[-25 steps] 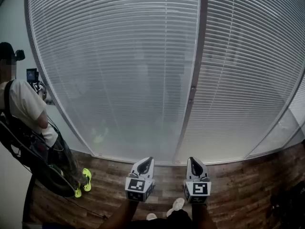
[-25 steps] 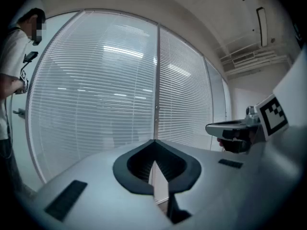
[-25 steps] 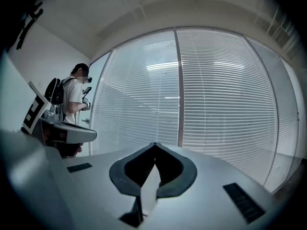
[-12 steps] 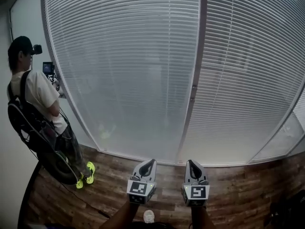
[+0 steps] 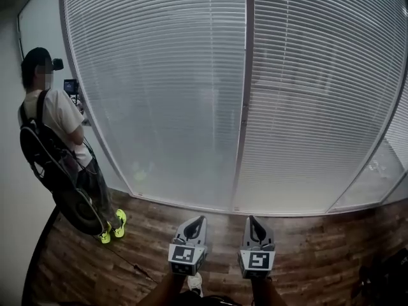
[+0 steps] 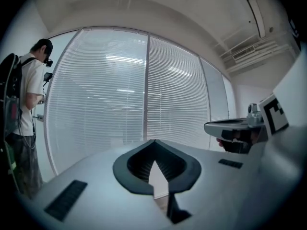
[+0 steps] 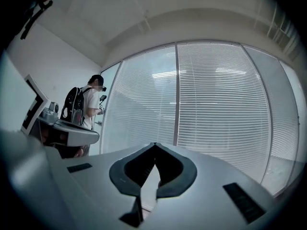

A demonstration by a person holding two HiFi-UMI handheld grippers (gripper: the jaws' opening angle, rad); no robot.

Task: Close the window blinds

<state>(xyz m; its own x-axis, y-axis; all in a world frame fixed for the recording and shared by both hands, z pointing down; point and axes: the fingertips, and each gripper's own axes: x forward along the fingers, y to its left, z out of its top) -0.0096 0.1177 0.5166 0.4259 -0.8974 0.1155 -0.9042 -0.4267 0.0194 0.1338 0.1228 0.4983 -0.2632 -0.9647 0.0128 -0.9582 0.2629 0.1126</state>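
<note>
White slatted window blinds (image 5: 159, 94) (image 6: 100, 104) (image 7: 220, 104) cover tall window panes across the wall ahead, split by a grey vertical frame post (image 5: 242, 107). My left gripper (image 5: 196, 222) (image 6: 152, 141) and right gripper (image 5: 253, 220) (image 7: 154, 144) hang low side by side over the wooden floor, well short of the blinds. Both have their jaw tips met and hold nothing. In the left gripper view the right gripper (image 6: 235, 128) shows at the right; in the right gripper view the left gripper (image 7: 67, 131) shows at the left.
A person (image 5: 57, 139) (image 6: 24, 104) (image 7: 86, 107) with a black backpack and neon yellow shoes stands at the left by the window, holding a small screen. Dark wood floor (image 5: 319, 247) runs below the blinds. A dark object (image 5: 386, 279) sits at the bottom right.
The view has swung left and pulled back a little: the person stands more fully in view, and the frame post sits further left. Both grippers stayed low and shut.
</note>
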